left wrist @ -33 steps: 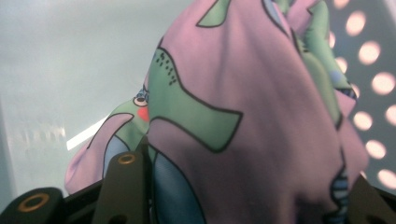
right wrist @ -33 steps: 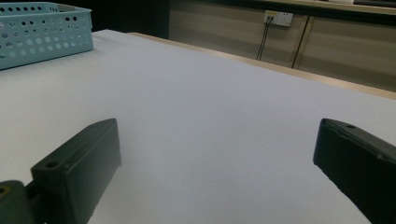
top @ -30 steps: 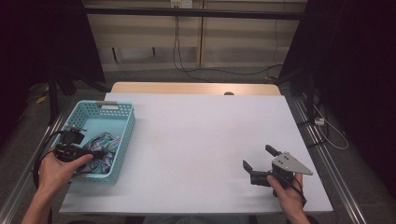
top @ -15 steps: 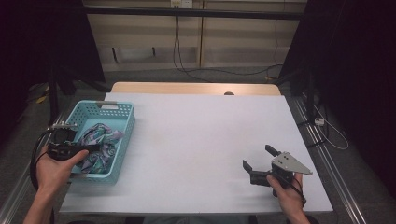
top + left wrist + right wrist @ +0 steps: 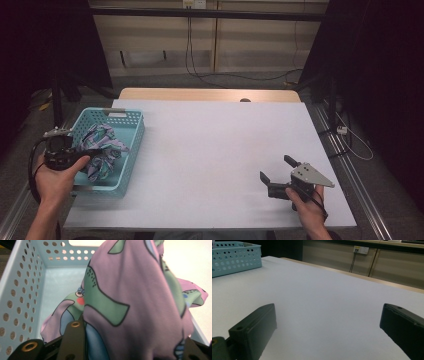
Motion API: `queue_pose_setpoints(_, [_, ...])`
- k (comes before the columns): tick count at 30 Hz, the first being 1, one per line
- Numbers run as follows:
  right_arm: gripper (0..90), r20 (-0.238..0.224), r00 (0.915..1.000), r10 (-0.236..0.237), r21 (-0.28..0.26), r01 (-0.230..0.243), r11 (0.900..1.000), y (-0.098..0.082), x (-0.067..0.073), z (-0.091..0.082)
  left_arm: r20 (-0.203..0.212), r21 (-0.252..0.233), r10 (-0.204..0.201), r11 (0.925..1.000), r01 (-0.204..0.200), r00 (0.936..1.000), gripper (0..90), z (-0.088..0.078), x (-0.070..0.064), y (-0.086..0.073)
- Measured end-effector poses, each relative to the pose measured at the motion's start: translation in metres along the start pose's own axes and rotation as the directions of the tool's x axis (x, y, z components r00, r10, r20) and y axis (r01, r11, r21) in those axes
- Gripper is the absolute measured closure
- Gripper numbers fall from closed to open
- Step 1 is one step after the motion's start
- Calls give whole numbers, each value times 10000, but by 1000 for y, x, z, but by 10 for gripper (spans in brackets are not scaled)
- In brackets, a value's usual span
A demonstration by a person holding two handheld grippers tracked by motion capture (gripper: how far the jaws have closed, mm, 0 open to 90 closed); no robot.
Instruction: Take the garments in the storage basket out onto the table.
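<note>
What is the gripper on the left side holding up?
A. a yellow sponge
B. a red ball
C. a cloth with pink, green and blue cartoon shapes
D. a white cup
C: in the left gripper view, the patterned cloth drapes up from between the black jaws of the left gripper, over the light blue basket.

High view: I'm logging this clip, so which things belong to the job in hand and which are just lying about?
In the job:
- patterned cloth
- teal basket
- left gripper, closed on the cloth

Lying about:
- right gripper, open on the white table
- cables on the floor
</note>
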State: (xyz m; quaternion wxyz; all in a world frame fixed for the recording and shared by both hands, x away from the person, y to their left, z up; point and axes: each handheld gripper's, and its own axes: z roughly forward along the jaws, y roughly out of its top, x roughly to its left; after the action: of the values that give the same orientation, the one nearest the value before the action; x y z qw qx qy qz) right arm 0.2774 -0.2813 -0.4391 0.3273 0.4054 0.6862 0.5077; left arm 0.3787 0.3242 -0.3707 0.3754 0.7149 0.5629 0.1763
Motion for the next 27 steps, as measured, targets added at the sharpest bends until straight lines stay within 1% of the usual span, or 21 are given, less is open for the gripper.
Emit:
queue_pose_setpoints(2, [0,6,10000,-3,11,3,10000,0,0,0,-144,-216,-16,9998,13,9999,584,-2,0,1])
queue_pose_setpoints(3, [0,10,10000,-1,8,1,10000,0,0,0,-183,-353,-93,9993,86,9998,584,-3,0,2])
queue_pose_setpoints(6, [0,21,10000,3,-3,-3,10000,0,0,0,-189,-694,-211,9974,198,9996,584,-6,1,3])
queue_pose_setpoints(8, [0,13,10000,4,-8,-4,10000,0,0,0,-236,-848,-84,9964,63,9997,584,-7,2,2])
queue_pose_setpoints(10, [0,17,10000,5,-2,-5,10000,0,0,0,-393,-890,-97,9960,61,9992,583,-7,1,1])
queue_pose_setpoints(14, [0,-13,10000,-17,-1,17,10000,0,0,0,-234,-1248,-1,9922,-28,9997,583,-7,1,-2])
queue_pose_setpoints(15, [0,-16,10000,-13,-5,13,10000,0,0,0,-238,-1395,-50,9902,17,9997,583,-7,1,-3])
queue_pose_setpoints(16, [0,0,10000,-11,-1,11,10000,0,0,0,-236,-1450,14,9894,-48,9997,583,-8,1,-3])
queue_pose_setpoints(18, [0,3,10000,0,-4,0,10000,0,0,0,-202,-1653,-14,9862,-19,9998,583,-9,0,-3])
queue_pose_setpoints(19, [0,3,10000,-5,-3,5,10000,0,0,0,-222,-1829,-36,9831,-5,9997,583,-10,0,-4])
queue_pose_setpoints(20, [0,-5,10000,-10,-6,10,10000,0,0,0,-211,-1891,47,9819,-86,9998,582,-11,0,-4])
queue_pose_setpoints(21, [0,-13,10000,-6,-6,6,10000,0,0,0,-197,-2052,22,9787,-62,9998,582,-13,-1,-4])
queue_pose_setpoints(22, [0,-13,10000,-12,0,12,10000,0,0,0,-240,-2147,109,9766,-158,9997,582,-14,-1,-4])
queue_pose_setpoints(23, [0,-7,10000,-14,-2,14,10000,0,0,0,-201,-2166,126,9761,-167,9997,583,-15,-2,-4])
queue_pose_setpoints(25, [0,-19,10000,-16,4,16,10000,0,0,0,-256,-2394,180,9706,-236,9995,582,-18,-4,-4])
queue_pose_setpoints(27, [0,-10,10000,-25,-3,25,10000,0,0,0,-230,-2505,271,9676,-320,9994,582,-20,-5,-5])
